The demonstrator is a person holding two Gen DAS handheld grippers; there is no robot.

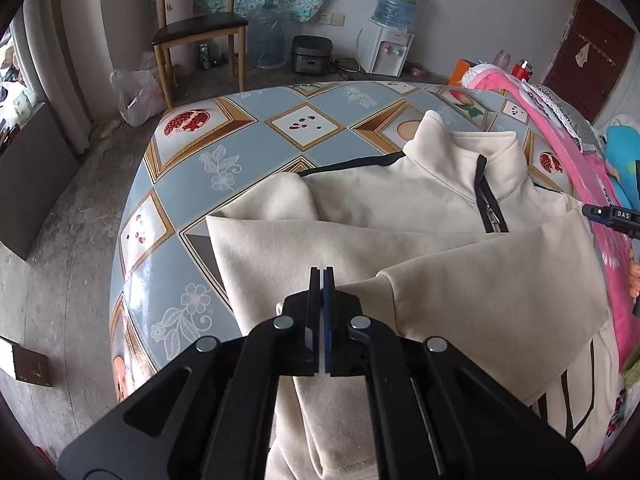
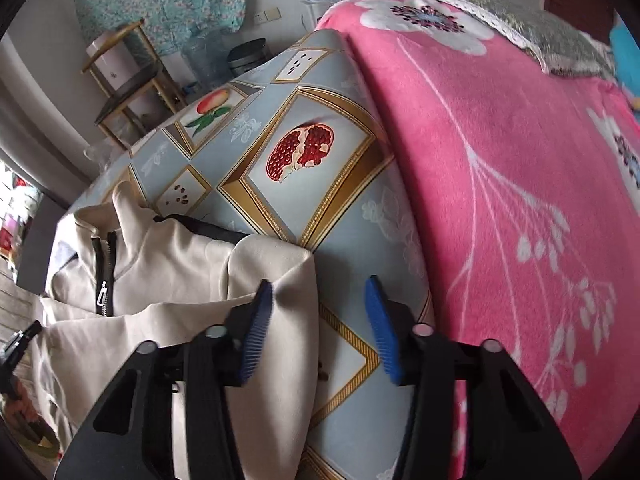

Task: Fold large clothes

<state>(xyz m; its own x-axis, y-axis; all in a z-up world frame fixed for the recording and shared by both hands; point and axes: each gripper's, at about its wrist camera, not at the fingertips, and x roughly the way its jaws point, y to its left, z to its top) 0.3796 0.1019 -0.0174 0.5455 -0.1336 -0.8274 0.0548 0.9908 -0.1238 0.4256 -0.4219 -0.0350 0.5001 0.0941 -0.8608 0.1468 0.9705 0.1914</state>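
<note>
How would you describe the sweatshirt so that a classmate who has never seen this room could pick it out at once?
Start from the table, covered in a blue-grey cloth printed with framed fruit pictures. The sweatshirt lies on it beside a pink blanket. It is the only plain cream thing there, with a stand-up collar and a short black zip at the neck.

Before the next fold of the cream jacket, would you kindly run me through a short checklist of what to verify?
1. Left claw shut: ok; fabric pinched: cannot tell.
2. Right claw around the jacket's edge: not ok, open, edge beside one pad.
3. Cream jacket on the table: ok, lower part hangs off.
4. Sleeve folded across the front: ok.
5. Pink blanket clear of the jacket: ok.
</note>
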